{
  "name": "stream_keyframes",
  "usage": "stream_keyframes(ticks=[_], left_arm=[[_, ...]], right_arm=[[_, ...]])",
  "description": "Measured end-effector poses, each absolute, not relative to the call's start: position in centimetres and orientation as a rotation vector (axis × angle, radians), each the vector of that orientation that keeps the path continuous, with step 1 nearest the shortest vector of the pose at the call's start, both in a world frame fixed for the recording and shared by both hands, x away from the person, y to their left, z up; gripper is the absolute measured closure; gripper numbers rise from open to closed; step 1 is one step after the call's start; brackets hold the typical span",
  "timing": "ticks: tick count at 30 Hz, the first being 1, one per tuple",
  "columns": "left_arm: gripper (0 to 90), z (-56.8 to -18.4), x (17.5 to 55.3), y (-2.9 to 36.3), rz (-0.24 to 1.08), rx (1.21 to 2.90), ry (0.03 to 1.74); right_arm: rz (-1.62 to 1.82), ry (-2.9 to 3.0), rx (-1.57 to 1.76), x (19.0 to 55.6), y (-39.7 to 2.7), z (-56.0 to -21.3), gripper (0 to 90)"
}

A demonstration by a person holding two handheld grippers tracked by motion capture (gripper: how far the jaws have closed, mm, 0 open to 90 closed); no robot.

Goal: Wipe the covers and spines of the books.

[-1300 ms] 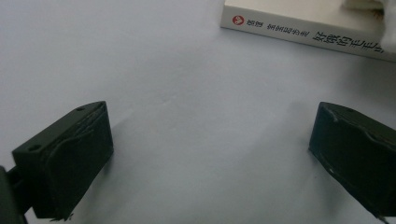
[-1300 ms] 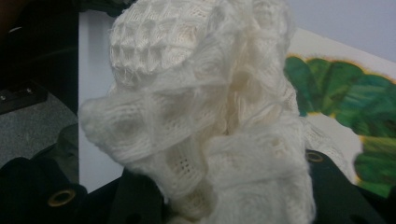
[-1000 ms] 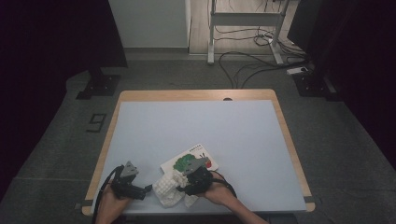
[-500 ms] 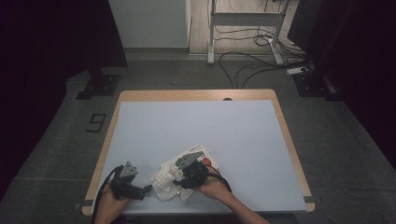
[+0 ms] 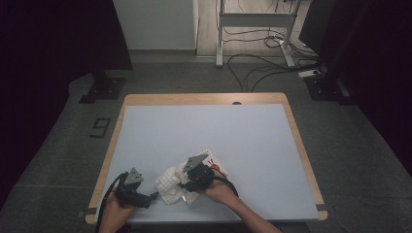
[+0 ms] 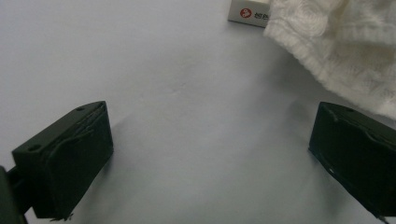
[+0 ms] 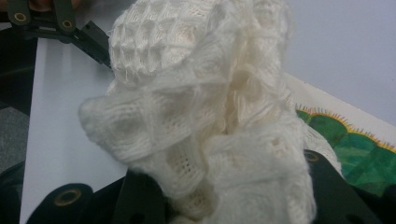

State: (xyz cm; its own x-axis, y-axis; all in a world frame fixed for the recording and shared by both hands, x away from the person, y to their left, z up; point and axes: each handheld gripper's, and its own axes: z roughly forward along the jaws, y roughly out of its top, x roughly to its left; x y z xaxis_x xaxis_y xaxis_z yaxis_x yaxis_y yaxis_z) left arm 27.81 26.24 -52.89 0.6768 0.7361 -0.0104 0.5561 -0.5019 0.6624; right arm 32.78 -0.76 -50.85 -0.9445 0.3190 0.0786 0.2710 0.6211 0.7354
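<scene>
Shifted leftward in the high view, right gripper (image 5: pixel 187 183) clamps the white knitted cloth (image 5: pixel 171 187); left gripper (image 5: pixel 154 196) gapes wide, should pinch a free edge.

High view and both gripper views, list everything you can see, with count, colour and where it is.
cloth: one, cream knitted, bunched near the table's front edge, gathered between the right gripper's jaws
book: one, white cover with a green and red picture, flat under the cloth
table: one, pale blue top with a wooden rim, centre of the room
floor cables: several, dark, on the grey floor behind the table
metal stand: one, grey, far side of the room
left gripper: one, black, jaws open, beside the cloth
right gripper: one, black, jaws shut on the cloth
hands: two, at the front edge
</scene>
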Motion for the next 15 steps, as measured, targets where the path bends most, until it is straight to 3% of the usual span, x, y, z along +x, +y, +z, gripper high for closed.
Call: stream_keyframes(ticks=[15], left_arm=[[0.0, -52.9, 27.8, 26.2, 0.362, 2.24, 0.991]], right_arm=[[1.224, 2.731, 0.596, 33.7, -3.0, -51.0, 62.1]])
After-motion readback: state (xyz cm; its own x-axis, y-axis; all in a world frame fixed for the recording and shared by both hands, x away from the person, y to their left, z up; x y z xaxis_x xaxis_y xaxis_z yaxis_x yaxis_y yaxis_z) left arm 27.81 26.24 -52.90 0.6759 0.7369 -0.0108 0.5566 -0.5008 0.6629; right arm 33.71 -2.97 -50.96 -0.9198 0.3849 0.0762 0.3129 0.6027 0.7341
